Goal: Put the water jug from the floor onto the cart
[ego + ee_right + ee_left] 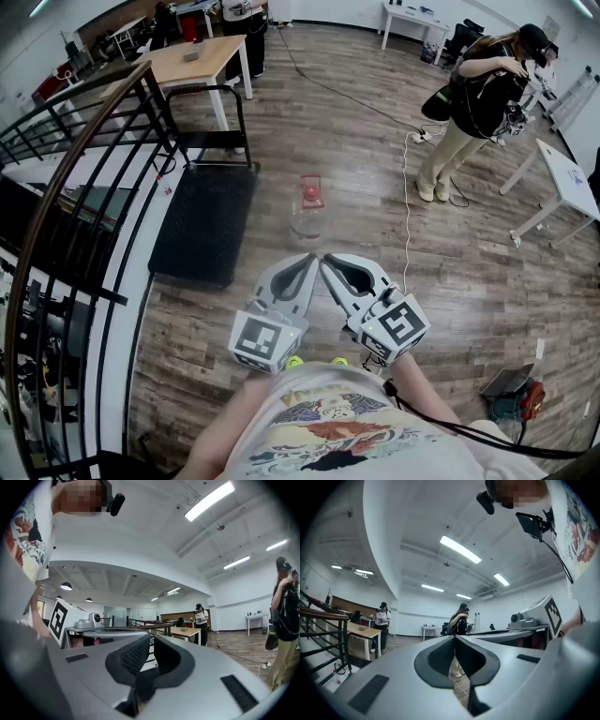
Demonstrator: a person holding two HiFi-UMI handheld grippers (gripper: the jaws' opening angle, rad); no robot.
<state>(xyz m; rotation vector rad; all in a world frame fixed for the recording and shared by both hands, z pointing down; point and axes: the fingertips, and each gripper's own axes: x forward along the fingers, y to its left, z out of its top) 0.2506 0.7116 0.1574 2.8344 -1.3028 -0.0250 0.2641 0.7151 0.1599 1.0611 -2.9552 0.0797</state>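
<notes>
left gripper (307, 259) and right gripper (328, 261) both closed, empty; water jug (307, 217) upright on floor (375, 178) ahead, near cart (202, 225); best open jaws wide first, then take neck squarely.

Light wooden table (192, 58) sits up top. Just left of it there's a dark stair railing (70, 173). Way off to its right, a person in black (480, 98) stands near a white table (565, 173), with a white cable (407, 206) trailing across the floor.

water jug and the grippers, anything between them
Nothing: in the head view only bare wood floor separates the water jug from the left gripper and right gripper.
</notes>
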